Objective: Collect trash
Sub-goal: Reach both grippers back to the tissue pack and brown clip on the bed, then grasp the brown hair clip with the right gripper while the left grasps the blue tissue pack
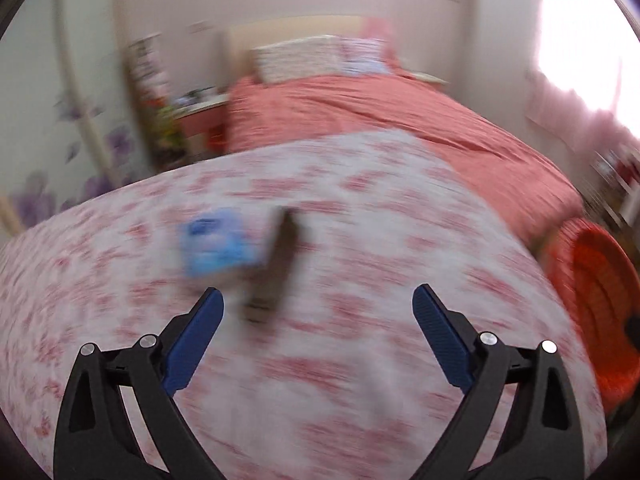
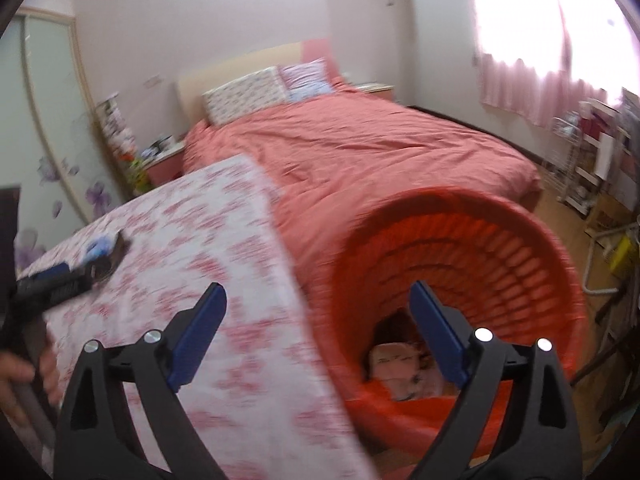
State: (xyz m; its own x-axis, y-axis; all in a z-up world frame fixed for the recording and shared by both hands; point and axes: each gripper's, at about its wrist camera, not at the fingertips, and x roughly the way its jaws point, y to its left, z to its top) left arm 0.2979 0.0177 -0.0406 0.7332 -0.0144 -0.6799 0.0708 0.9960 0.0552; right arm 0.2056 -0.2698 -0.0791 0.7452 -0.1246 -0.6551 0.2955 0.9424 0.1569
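Observation:
A blue-and-white wrapper [image 1: 218, 242] and a dark wrapper [image 1: 280, 256] beside it lie on the table with the pink floral cloth [image 1: 320, 360]; both are blurred. My left gripper [image 1: 318, 300] is open and empty, just short of them. My right gripper [image 2: 318, 300] is open and empty, over the table's right edge and the red basket [image 2: 520, 248]. A pale pink wrapper [image 2: 400, 372] lies in the basket. The right wrist view also shows the blue wrapper [image 2: 98, 248] and the left gripper [image 2: 60, 280] next to it.
The red basket [image 1: 596, 300] stands on the floor right of the table. A bed with a salmon cover [image 2: 360, 152] lies behind. A wardrobe with flower prints [image 2: 48, 140] is at the left, shelves [image 2: 592, 160] at the right.

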